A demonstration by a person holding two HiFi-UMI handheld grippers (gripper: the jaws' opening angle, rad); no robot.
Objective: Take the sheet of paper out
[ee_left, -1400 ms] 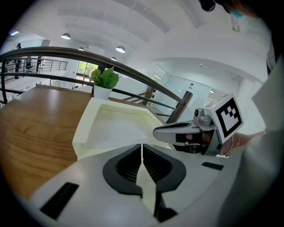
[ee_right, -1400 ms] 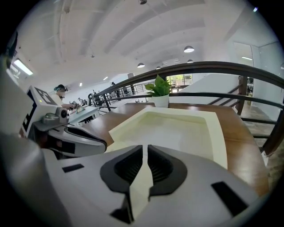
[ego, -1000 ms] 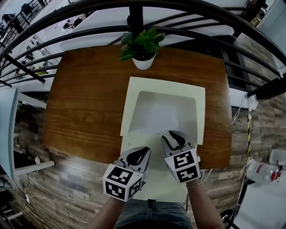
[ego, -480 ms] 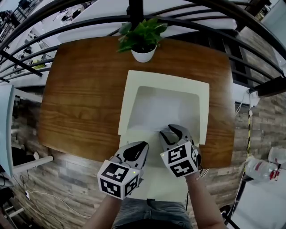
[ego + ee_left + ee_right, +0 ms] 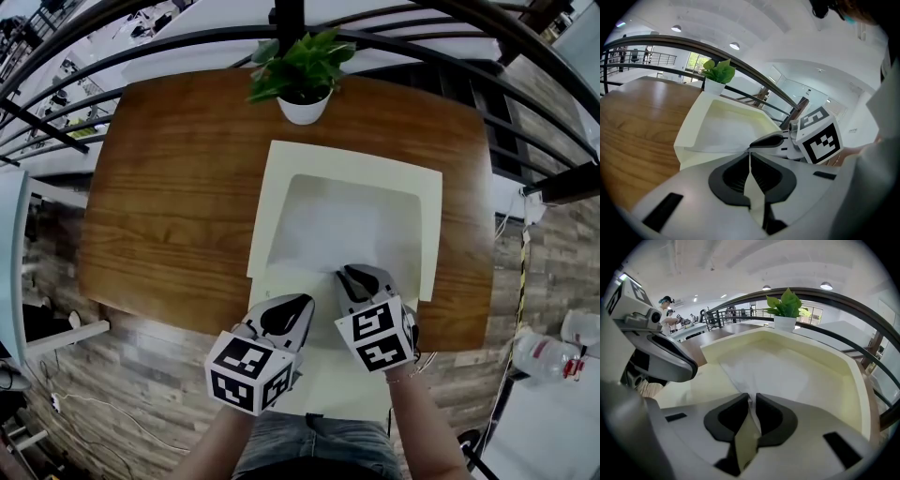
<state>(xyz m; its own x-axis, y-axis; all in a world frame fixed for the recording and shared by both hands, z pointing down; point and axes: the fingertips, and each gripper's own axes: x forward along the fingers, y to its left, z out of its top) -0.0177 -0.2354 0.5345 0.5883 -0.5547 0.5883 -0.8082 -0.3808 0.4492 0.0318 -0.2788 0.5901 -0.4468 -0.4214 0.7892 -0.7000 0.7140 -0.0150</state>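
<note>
Closing on the sheet of paper (image 5: 339, 225) inside the envelope (image 5: 272, 187)

On the wooden worktop (image 5: 169, 206) lies a cream envelope, open toward the person, and its flap hangs over the near edge. The white sheet of paper is inside the pocket. The left tongs (image 5: 750, 152) are clenched on the cream flap. The right tongs (image 5: 751, 398) are closing with the near edge of the sheet between them, and a small gap shows between the pads. A potted plant (image 5: 302, 89) stands at the far edge, just beyond the envelope.
</note>
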